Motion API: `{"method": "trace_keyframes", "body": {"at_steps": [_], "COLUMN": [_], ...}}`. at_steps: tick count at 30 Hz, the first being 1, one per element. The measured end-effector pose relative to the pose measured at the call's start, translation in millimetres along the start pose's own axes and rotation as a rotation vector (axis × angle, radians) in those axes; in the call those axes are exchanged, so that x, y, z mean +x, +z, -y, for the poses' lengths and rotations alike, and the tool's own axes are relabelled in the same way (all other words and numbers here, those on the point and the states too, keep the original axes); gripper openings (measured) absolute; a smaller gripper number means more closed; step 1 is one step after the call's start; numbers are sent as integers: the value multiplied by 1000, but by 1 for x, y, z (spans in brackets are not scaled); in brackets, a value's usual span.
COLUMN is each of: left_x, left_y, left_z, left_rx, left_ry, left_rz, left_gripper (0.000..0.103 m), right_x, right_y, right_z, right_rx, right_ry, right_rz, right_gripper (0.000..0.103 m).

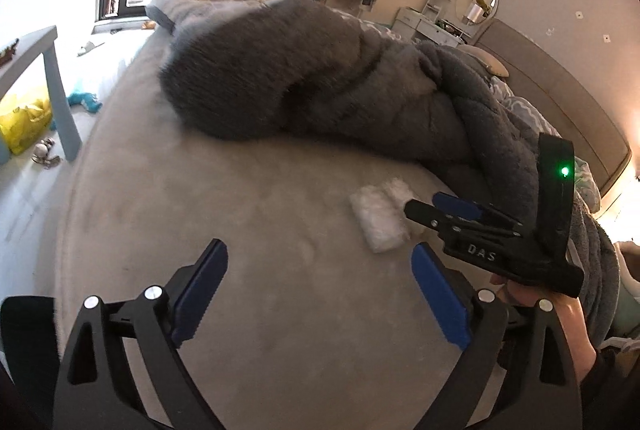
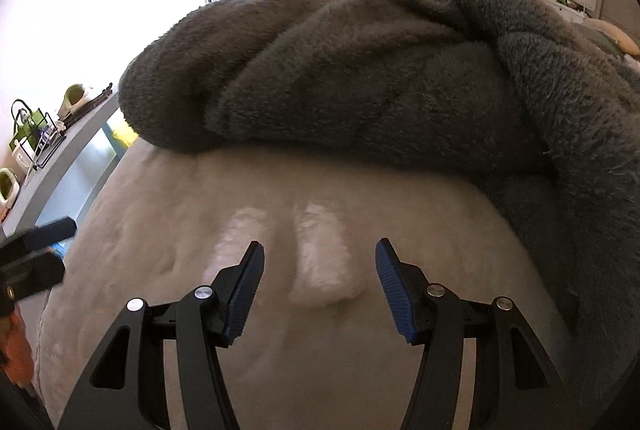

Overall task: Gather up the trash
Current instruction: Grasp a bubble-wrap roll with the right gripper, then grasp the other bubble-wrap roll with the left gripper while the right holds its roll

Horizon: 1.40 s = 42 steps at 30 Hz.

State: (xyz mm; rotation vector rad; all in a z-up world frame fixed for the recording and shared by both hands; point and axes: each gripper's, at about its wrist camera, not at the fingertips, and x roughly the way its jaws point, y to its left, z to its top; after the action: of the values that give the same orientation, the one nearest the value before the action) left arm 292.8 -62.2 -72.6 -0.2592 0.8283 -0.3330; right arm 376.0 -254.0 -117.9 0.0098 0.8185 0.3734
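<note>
Right tongs (image 2: pixel 320 286): released, jaws spread and straddling the nearer of two white tissue wads (image 2: pixel 322 254), presumably aligned for pickup. Left tongs (image 1: pixel 320 294): released, empty, held over bare bed (image 1: pixel 200 210) surface, clear of the approach. The wads lie side by side on the bed, near the front edge of the grey blanket (image 2: pixel 360 70) heaped beyond them.

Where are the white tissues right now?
The white tissues lie side by side on the grey bed, just below the dark fluffy blanket, between the open right gripper's fingers.
</note>
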Motion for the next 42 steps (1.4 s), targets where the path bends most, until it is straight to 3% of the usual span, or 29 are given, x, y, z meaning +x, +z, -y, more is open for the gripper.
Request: {"method": "trace_keyframes", "body": {"at_steps": [3,10,20,26,35,40,42], "left_x": [10,29,46,49,72,78,79], "left_y": [-2,-3,-6,-6,-5,-7,-8], "left_z": [5,13,24,27,41,41,42], "left_rx": [-8,-34,-43,-39,14,27,30], "left_ry": [-14,-48,-74,-73,-8,13,19], "left_rz": [-13,-39,-30,-23,-66,-87,-89], "left_gripper": [95,95,92,79,60,41,39], "right_x": [5,15,-13,-33,-48,-53,-56], "right_y": [0,-2,3,3,-7,-14,-16], "right_z": [8,18,28,39,52,57,57], "right_rx": [-1,-15,-14,-17,-15,-16,-15], "right_ry": [6,55,24,-19,-25,-20,-20], "right_rz": [-11,-47,21,43,60,57,59], "right_gripper": [56,39,38,38,37,38,38]}}
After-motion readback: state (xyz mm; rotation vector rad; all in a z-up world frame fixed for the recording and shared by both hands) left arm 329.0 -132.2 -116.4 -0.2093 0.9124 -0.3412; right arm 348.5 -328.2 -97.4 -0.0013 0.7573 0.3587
